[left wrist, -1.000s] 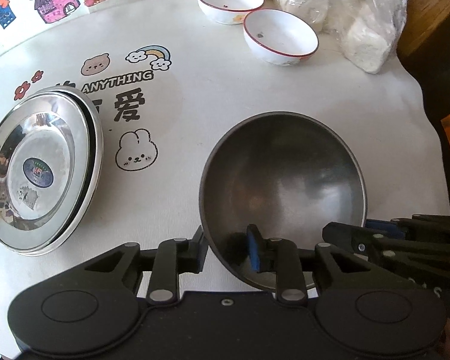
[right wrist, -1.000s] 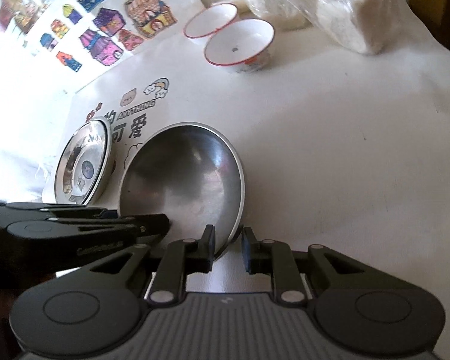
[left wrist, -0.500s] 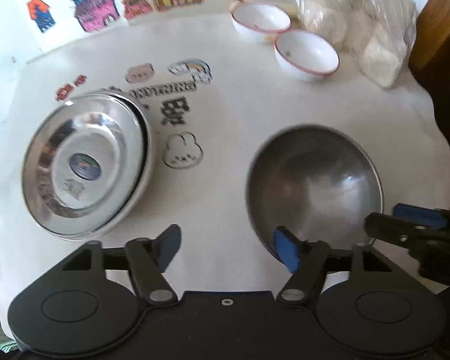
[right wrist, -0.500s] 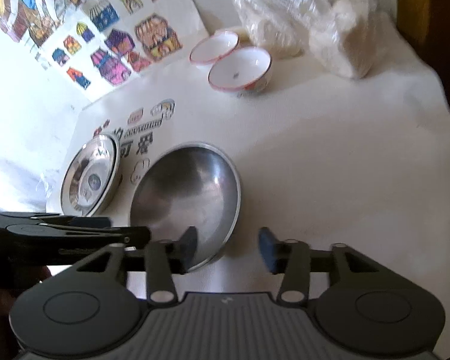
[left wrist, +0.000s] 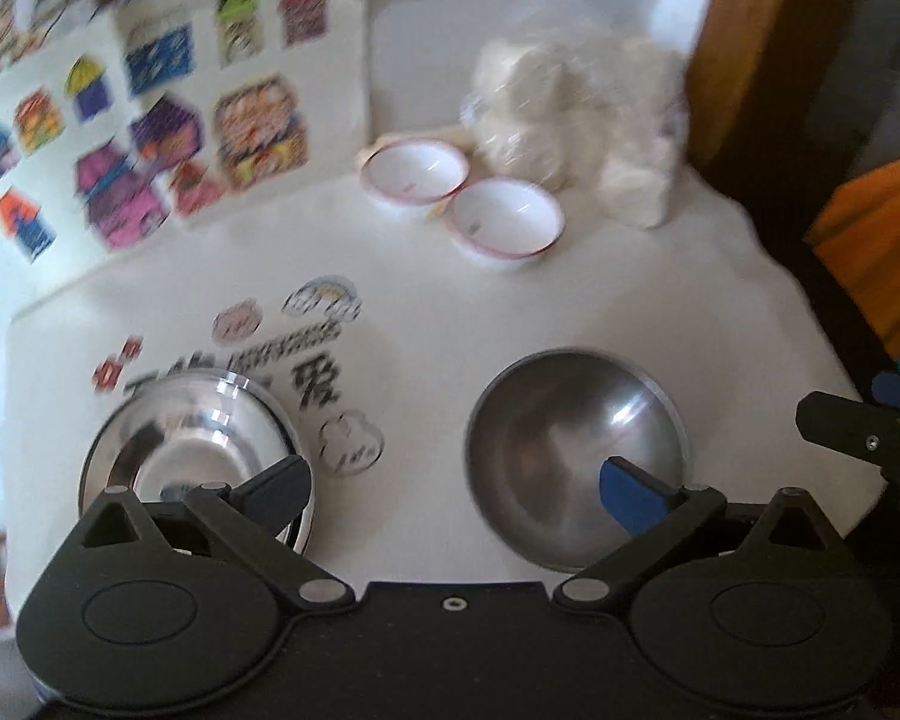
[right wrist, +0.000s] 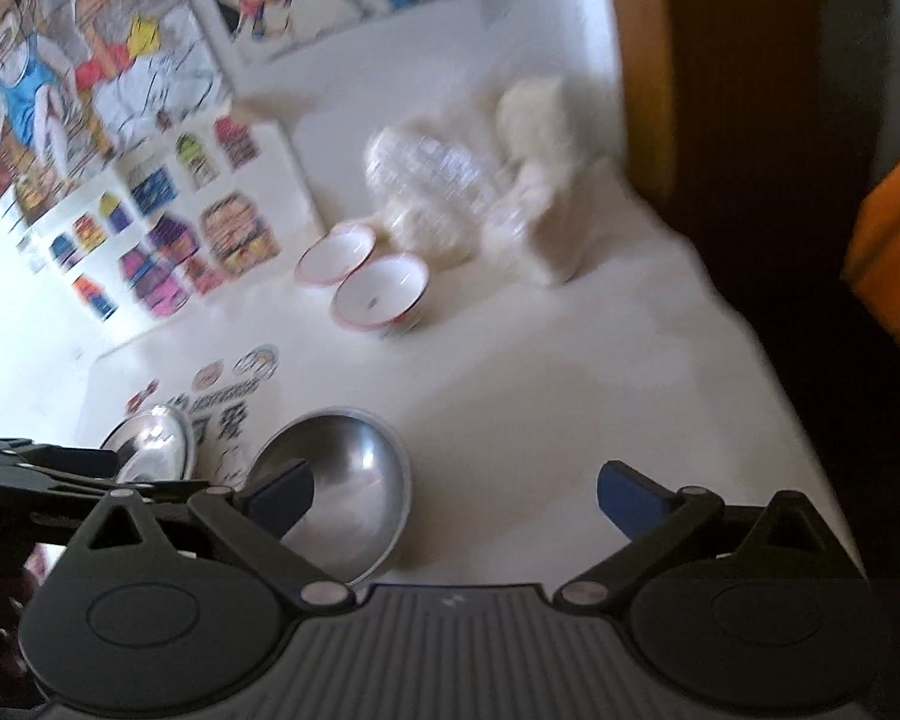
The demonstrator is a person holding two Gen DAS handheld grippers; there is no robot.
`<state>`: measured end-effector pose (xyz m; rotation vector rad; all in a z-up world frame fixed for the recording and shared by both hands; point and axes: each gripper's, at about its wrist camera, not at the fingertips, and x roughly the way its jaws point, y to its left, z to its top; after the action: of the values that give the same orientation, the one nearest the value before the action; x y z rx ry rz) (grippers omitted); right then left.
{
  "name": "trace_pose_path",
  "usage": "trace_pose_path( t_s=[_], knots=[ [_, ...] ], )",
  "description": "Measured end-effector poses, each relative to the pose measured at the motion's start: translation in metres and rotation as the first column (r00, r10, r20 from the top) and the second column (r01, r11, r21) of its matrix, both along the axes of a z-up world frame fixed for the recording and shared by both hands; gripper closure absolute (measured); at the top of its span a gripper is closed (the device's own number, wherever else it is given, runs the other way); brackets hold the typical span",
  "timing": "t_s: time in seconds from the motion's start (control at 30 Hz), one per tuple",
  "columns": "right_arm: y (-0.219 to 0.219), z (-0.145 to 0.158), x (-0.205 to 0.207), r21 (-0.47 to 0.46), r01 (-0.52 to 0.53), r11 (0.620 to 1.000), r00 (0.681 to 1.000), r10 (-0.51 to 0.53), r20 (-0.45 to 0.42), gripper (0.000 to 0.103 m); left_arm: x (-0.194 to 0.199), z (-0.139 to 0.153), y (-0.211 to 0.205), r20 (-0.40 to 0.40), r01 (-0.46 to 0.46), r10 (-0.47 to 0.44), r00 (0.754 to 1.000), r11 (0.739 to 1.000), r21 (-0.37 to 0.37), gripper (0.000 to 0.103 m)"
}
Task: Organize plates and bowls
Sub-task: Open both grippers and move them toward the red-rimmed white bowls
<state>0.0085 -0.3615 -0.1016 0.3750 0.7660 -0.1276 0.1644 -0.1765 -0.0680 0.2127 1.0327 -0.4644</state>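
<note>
Both claws are above the counter (left wrist: pixel 510 312), which has a white cloth w/ cartoon prints. Left claw (left wrist: pixel 453 483) has its jaws spread wide and opening, nothing gripped; in the left wrist view one finger overlaps the steel plates (left wrist: pixel 192 456) and the blue-padded finger overlaps the steel bowl (left wrist: pixel 570 450), but neither pad presses on anything. Right claw (right wrist: pixel 456 495) is likewise released, jaws opening, w/ only bare cloth between them; its left finger sits in front of the steel bowl (right wrist: pixel 354 480) rim in the right wrist view, no contact visible. The steel bowl stands upright on the counter by itself, right of the bunny print. The steel plates lie at the counter's left side, well apart from the bowl; they look stacked, but blur hides how many. Two white bowls w/ red rims, the far white bowl (left wrist: pixel 414 171) and the near white bowl (left wrist: pixel 507 222), sit just beside each other at the back, touching or nearly so. Behind them is a clear plastic bag (left wrist: pixel 576 120) of white stuff. Sticker sheets (left wrist: pixel 150 138) w/ coloured houses cover the wall at back left. Both views are motion-blurred.
</note>
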Motion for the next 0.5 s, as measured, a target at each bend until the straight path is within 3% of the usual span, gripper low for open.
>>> trace_pose_path(
  t_s=[0.27, 0.5],
  knots=[
    [0.027, 0.016, -0.035, -0.102, 0.150, 0.983, 0.989, -0.150, 0.011, 0.000, -0.004, 0.012, 0.012, 0.011, 0.100, -0.100, 0.995, 0.985, -0.139, 0.001],
    [0.029, 0.028, -0.043, -0.167, 0.187, 0.968, 0.981, -0.194, -0.025, 0.000, -0.003, 0.013, 0.028, -0.018, -0.003, 0.000, 1.000, 0.984, -0.179, 0.001]
  ],
)
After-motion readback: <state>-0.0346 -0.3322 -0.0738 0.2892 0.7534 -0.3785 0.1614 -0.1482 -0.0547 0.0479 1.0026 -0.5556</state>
